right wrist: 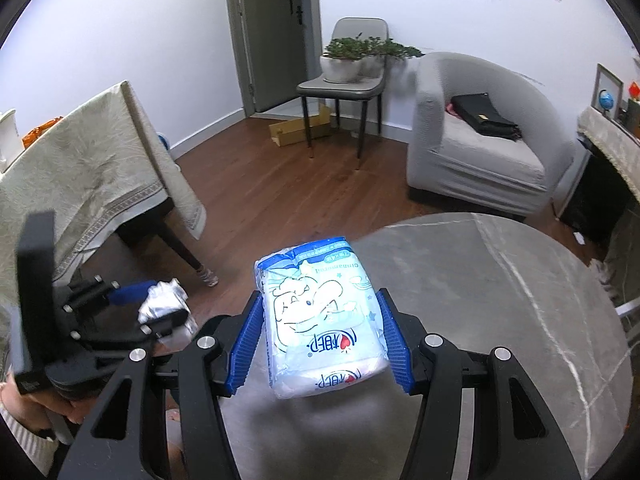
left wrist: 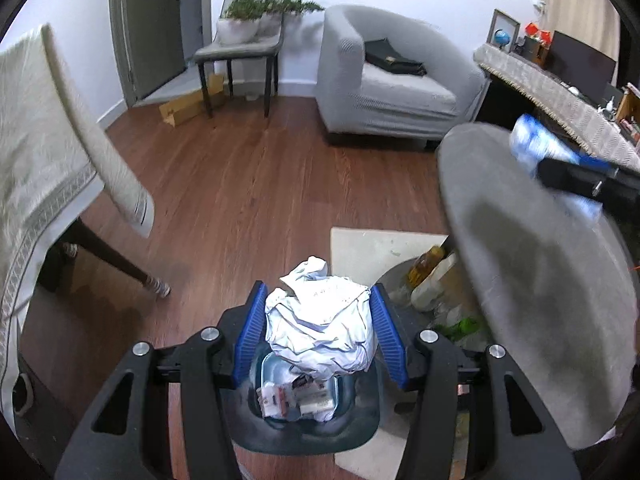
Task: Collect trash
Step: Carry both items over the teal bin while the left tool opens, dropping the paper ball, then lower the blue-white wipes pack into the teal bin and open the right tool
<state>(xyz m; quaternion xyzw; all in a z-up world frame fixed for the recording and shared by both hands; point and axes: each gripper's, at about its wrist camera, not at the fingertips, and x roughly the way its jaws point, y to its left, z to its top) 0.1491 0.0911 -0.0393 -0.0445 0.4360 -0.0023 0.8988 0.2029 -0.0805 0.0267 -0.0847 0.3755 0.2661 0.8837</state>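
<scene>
My left gripper (left wrist: pixel 320 312) is shut on a crumpled white paper ball (left wrist: pixel 320 320), held straight above a small dark bin (left wrist: pixel 304 420) that holds some packets. In the right wrist view this same gripper (right wrist: pixel 160 308) shows at the left with the paper ball (right wrist: pixel 164 304) in it. My right gripper (right wrist: pixel 324 332) is shut on a light-blue and white tissue pack (right wrist: pixel 320 320), held over the round grey table (right wrist: pixel 500 300). From the left wrist view the tissue pack (left wrist: pixel 540 148) appears blurred at the right, above the table's edge.
A second bin (left wrist: pixel 436 284) with bottles and wrappers stands under the grey table (left wrist: pixel 540 280), on a pale mat (left wrist: pixel 372 248). A cloth-covered table (right wrist: pixel 92 176) stands left. A grey armchair (right wrist: pixel 480 140), a chair with plants (right wrist: pixel 344 76) and a cardboard box (right wrist: pixel 296 128) line the far wall.
</scene>
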